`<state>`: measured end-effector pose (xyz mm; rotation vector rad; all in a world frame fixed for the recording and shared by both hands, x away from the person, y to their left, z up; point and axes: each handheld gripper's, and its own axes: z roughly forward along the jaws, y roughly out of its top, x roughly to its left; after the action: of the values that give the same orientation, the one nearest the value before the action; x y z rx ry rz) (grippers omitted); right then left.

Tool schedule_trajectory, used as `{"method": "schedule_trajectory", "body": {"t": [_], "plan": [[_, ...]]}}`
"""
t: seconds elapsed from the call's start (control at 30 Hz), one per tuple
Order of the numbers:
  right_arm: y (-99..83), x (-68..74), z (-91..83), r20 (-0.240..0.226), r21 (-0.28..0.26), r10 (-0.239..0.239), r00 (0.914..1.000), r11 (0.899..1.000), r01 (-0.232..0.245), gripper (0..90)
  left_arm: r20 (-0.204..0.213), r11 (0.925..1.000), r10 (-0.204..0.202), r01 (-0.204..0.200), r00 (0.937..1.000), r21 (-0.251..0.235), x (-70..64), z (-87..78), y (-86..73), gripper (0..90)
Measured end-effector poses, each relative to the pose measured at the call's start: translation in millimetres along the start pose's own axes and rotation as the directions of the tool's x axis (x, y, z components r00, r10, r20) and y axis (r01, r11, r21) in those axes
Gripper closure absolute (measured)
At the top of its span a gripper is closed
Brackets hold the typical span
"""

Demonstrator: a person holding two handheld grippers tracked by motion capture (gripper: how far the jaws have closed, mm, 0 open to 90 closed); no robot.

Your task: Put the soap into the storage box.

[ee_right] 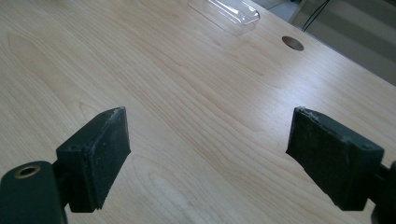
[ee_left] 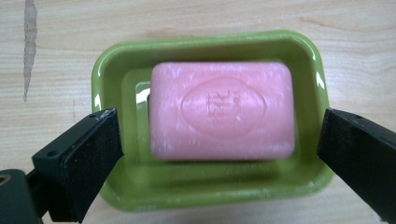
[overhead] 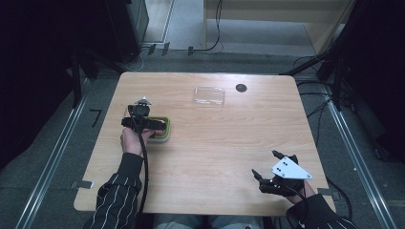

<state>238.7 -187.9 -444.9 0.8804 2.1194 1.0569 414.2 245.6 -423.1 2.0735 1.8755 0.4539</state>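
Note:
A pink bar of soap [ee_left: 222,110] with an oval stamp lies flat in a green soap dish [ee_left: 112,79] on the wooden table. My left gripper [ee_left: 219,140] hangs right over it, open, one jaw on each side of the dish and wider than the soap. From above, the same dish [overhead: 165,135] sits at the table's left, partly covered by the left gripper [overhead: 143,121]. Near the front right corner my right gripper [overhead: 273,164] is open over bare wood, nothing between its jaws [ee_right: 208,140].
A clear plastic lid [overhead: 208,95] lies at the back middle of the table [overhead: 215,157], also seen far off in the right gripper view as the lid [ee_right: 224,11]. A dark round hole [overhead: 241,88] is beside it. Cables run on the floor beyond.

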Motion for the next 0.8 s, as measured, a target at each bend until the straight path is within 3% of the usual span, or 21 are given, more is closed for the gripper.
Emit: {"method": "schedule_trajectory", "body": {"t": [0.57, 0.8], "plan": [[-0.2, -0.3, -1.0, -0.005, -0.008, 0.002, 1.0, 1.0, -0.002, 13.5, 0.002, 0.9984, 0.057, -0.057, 0.9984, 0.008, 5.9, -21.1, -30.3, 0.9], [-0.4, -0.3, -1.0, -0.004, -0.006, 0.002, 1.0, 1.0, -0.002, 13.5, 0.001, 0.998, 0.06, -0.06, 0.9982, 0.019, 10.0, -27.9, -45.9, 0.9]]}}
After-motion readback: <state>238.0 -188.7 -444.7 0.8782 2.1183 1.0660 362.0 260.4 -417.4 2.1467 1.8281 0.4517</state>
